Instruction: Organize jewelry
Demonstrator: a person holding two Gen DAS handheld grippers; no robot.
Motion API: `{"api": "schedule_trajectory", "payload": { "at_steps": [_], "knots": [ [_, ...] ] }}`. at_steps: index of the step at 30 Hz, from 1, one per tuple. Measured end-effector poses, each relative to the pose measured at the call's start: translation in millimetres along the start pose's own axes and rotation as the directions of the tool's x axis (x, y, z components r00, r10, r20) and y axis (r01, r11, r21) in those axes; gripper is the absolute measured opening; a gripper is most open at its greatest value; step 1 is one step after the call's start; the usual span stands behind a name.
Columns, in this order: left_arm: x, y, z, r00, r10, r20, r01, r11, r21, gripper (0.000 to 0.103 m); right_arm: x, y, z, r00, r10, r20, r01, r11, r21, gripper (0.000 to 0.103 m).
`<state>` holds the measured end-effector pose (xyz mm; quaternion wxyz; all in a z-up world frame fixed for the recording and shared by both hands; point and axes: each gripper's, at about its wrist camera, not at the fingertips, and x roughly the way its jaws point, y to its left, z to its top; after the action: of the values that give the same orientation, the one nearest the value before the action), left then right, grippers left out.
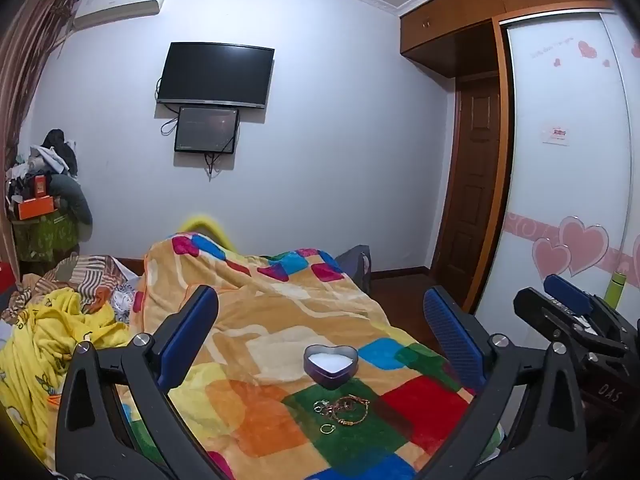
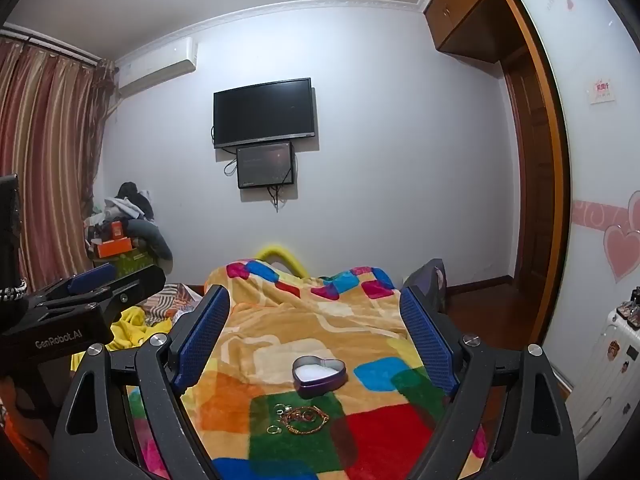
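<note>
A small heap of gold jewelry (image 1: 344, 410), with chains and rings, lies on a green square of the colourful blanket (image 1: 280, 320). It also shows in the right wrist view (image 2: 300, 420). Just beyond it stands an open purple heart-shaped tin (image 1: 330, 364) with a white lining, also in the right wrist view (image 2: 319, 372). My left gripper (image 1: 320, 320) is open and empty, held above the jewelry. My right gripper (image 2: 316, 316) is open and empty too. Each gripper shows at the edge of the other's view, the right one (image 1: 576, 320) and the left one (image 2: 100, 284).
The blanket covers a bed, with yellow bedding (image 1: 48, 340) bunched at the left. A wall TV (image 1: 216, 74) hangs ahead. A wardrobe with heart stickers (image 1: 568, 160) stands on the right. Piled clothes and boxes (image 2: 124, 232) sit in the far left corner.
</note>
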<state>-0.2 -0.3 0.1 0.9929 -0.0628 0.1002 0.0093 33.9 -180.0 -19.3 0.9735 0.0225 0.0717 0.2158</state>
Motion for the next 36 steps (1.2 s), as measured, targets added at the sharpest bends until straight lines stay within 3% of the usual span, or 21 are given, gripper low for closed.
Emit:
{"api": "schedule_trajectory", "payload": {
  "at_steps": [8,14,36],
  "knots": [
    [-0.3,16.3,-7.2,1.000,0.000,-0.007,0.000,0.999,-0.042,0.103,1.2,-0.5,-0.3,1.000,0.000,-0.005,0.000,1.000,0.006,0.085],
    [8.7,10.7,-8.8,0.999,0.026,-0.030,-0.026,1.000,-0.005,0.103,2.8,2.7,-4.5,1.000,-0.002,-0.018,0.003,1.000,0.007,0.085],
    [13.8,16.2,-9.1,0.997,0.039,-0.060,-0.041,0.999,-0.028,0.103,7.2,0.8,-5.6,0.999,0.000,-0.037,0.001,1.000,0.009,0.085]
  ]
}}
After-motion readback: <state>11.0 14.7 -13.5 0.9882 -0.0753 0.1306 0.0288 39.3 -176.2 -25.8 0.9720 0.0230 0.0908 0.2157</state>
